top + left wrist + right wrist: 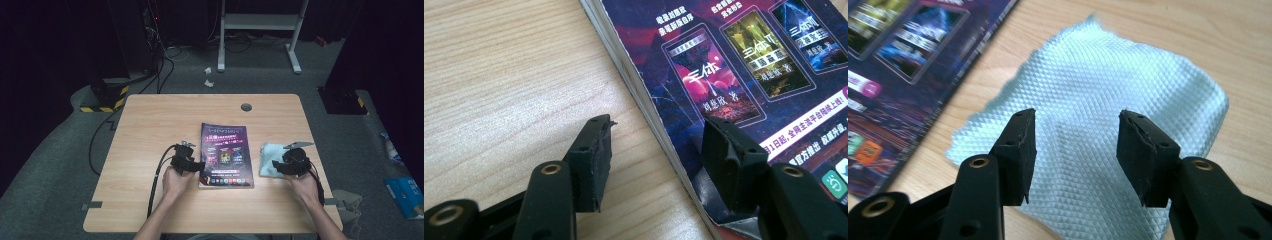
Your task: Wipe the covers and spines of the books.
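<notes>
A book with a dark purple cover (226, 155) lies flat in the middle of the wooden table (150, 125). My left gripper (200, 166) is at the book's left edge, open. In the left gripper view the gripper (656, 145) straddles that edge: one jaw over bare wood, the other over the book's cover (734, 65). A light blue textured cloth (270, 152) lies to the right of the book. My right gripper (275, 165) hovers over the cloth, open. In the right gripper view nothing is between the jaws of the gripper (1075, 135); the cloth (1108, 75) lies beneath and the book (908, 50) is at the left.
A round cable hole (246, 107) sits near the table's far edge. Beyond the table stand a white metal frame (260, 22), cables and paper scraps (207, 75) on the grey floor. Blue packages (405, 192) lie on the floor at the right.
</notes>
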Demonstrator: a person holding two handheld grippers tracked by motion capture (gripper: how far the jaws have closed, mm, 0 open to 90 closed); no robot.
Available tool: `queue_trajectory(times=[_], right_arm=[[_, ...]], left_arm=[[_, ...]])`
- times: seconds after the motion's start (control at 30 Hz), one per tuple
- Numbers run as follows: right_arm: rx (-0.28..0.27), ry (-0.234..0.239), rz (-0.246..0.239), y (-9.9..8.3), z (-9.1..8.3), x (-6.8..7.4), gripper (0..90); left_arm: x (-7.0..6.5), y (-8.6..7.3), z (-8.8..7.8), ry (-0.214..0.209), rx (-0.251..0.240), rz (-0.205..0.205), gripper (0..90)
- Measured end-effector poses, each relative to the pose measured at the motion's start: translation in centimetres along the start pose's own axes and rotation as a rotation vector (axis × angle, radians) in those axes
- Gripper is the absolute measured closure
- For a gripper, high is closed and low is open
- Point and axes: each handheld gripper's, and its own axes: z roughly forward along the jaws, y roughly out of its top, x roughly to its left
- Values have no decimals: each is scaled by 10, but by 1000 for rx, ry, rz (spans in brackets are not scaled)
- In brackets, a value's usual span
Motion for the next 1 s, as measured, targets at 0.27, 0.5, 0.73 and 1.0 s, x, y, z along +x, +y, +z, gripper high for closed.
queue_trajectory(times=[0.27,0.5,0.73,1.0], right_arm=[[58,-9,-6,1,26,0,485],[59,-11,-41,0,23,-1,683],[88,-17,-90,3,22,3,844],[71,25,-63,2,18,1,854]], left_arm=[[-5,0,1,-10,5,29,450],[-15,1,4,-31,15,50,476],[-18,2,4,-11,22,53,475],[-20,3,5,-15,26,38,479]])
